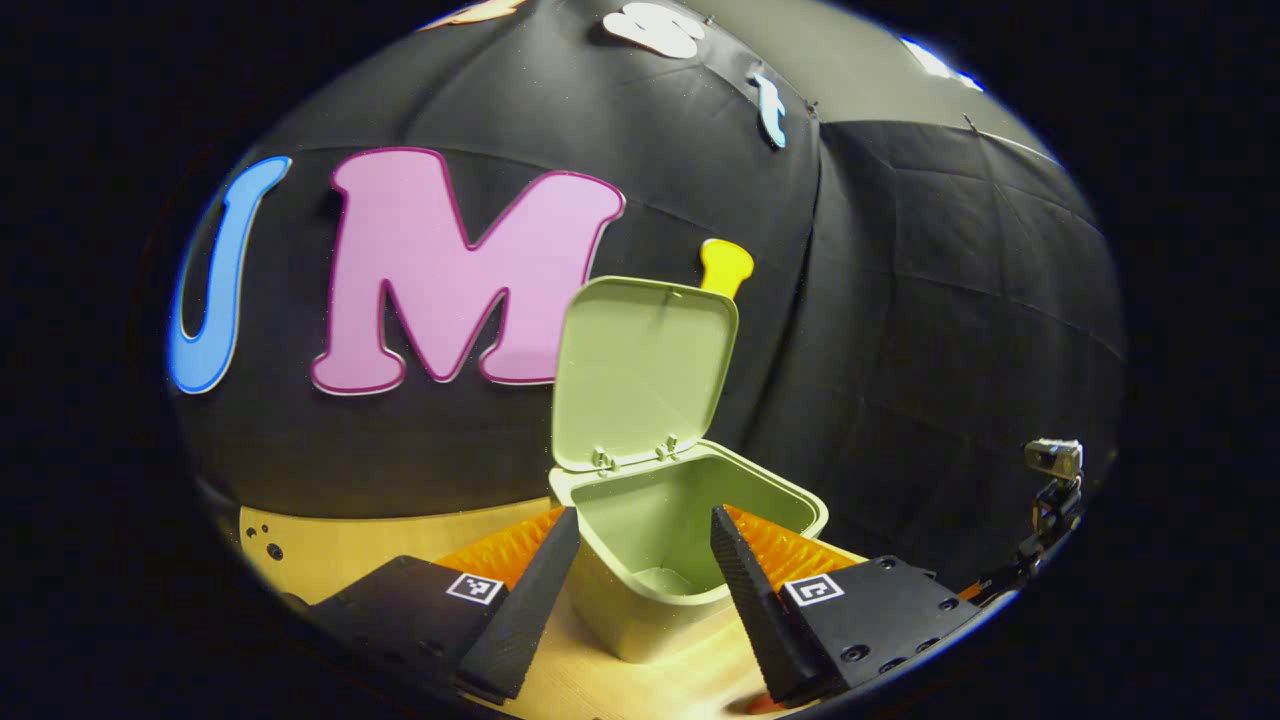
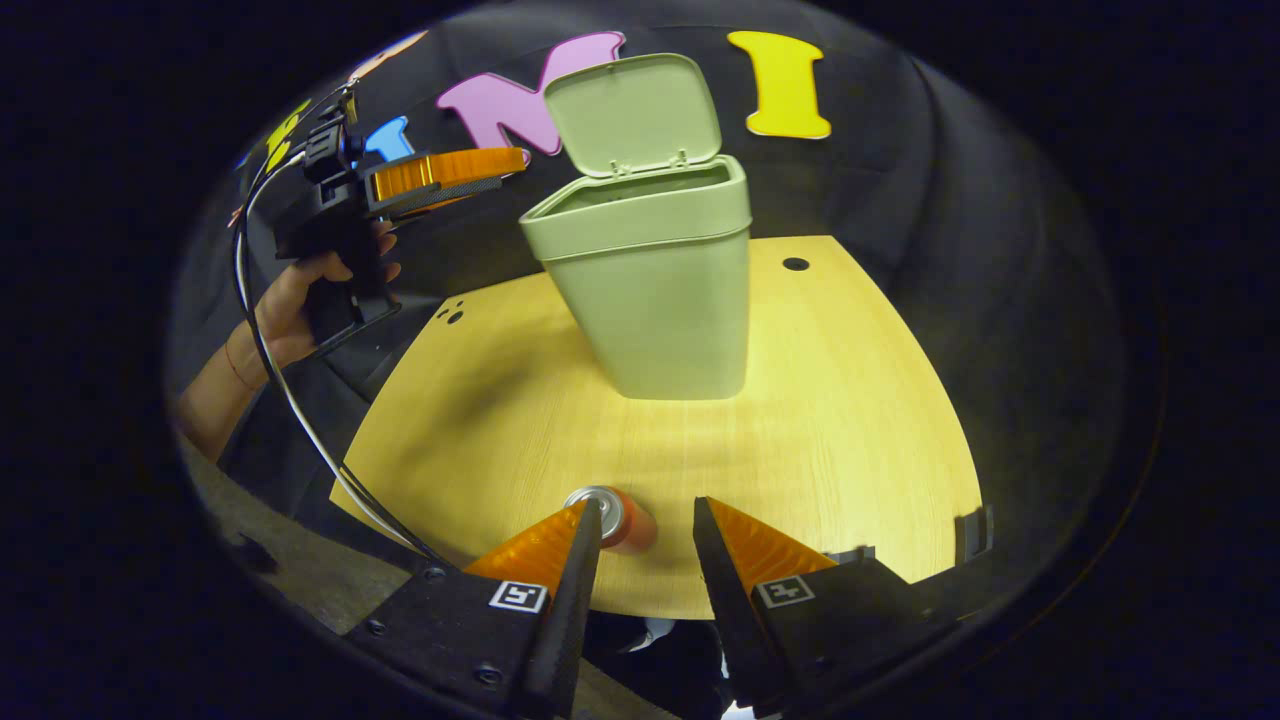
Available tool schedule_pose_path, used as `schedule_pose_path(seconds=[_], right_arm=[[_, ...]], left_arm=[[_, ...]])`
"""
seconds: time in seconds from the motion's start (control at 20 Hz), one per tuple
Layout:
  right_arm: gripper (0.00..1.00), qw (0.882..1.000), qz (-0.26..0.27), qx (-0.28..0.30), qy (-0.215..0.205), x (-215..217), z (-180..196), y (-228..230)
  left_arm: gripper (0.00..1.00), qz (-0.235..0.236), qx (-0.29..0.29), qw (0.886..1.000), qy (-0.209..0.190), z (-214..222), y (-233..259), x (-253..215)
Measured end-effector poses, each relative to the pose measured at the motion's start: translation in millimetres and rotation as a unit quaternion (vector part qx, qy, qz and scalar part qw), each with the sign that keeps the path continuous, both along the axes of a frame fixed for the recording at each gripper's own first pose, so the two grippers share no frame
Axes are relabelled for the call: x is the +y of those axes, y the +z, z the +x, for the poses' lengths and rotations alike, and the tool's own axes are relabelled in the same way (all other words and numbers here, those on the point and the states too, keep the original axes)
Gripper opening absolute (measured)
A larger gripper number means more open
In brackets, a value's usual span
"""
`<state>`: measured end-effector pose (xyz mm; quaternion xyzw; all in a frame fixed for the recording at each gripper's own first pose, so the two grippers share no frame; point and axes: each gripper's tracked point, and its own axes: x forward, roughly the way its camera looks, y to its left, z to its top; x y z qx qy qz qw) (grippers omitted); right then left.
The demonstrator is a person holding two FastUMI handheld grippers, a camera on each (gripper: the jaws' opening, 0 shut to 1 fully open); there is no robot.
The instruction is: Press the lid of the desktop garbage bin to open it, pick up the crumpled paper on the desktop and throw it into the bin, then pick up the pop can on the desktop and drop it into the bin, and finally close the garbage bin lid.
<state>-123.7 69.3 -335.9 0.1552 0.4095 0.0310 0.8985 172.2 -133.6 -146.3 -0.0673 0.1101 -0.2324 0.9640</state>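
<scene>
The right gripper (image 2: 645,530) hung spread wide above the small orange pop can with a silver top (image 2: 622,517), which stood on the pale wooden desktop (image 2: 850,420) near its front edge. A finger clipping the can could have rolled it off. The left gripper (image 1: 645,560), empty and parted, faced the pale green plastic garbage bin (image 1: 660,560), lid (image 1: 640,370) upright.

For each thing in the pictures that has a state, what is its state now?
Garbage bin: upright on the table, open.
Lid: raised, standing up behind the opening.
Pop can: upright on the table, not held.
Right gripper: open, fingers either side of the can.
Left gripper: open, holding nothing, near the bin.
</scene>
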Motion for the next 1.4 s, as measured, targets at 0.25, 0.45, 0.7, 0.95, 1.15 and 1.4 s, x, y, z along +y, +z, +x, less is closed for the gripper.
schedule_pose_path(seconds=[0.25, 0.45, 0.7, 0.95, 1.15, 1.4], right_arm=[[0.72, 0.998, 0.002, 0.005, 0.066, 27, 14, -6], [0.82, 0.994, -0.02, 0.018, 0.107, 38, 21, -20], [0.82, 0.983, -0.063, 0.042, 0.167, 44, 18, -50], [0.82, 0.972, -0.082, 0.057, 0.211, 54, 26, -72], [0.82, 0.964, -0.097, 0.069, 0.237, 57, 23, -84], [0.83, 0.954, -0.121, 0.084, 0.263, 57, 20, -105]], left_arm=[[0.87, 0.011, 0.002, 0.999, 0.036, -31, 0, 34], [0.87, 0.01, 0.014, 0.998, 0.057, -56, -7, 50], [0.87, 0.02, 0.031, 0.996, 0.087, -82, -22, 72], [0.87, 0.025, 0.049, 0.992, 0.11, -99, -34, 90], [0.87, 0.025, 0.056, 0.99, 0.129, -106, -40, 104], [0.87, 0.029, 0.061, 0.988, 0.141, -110, -44, 115]])
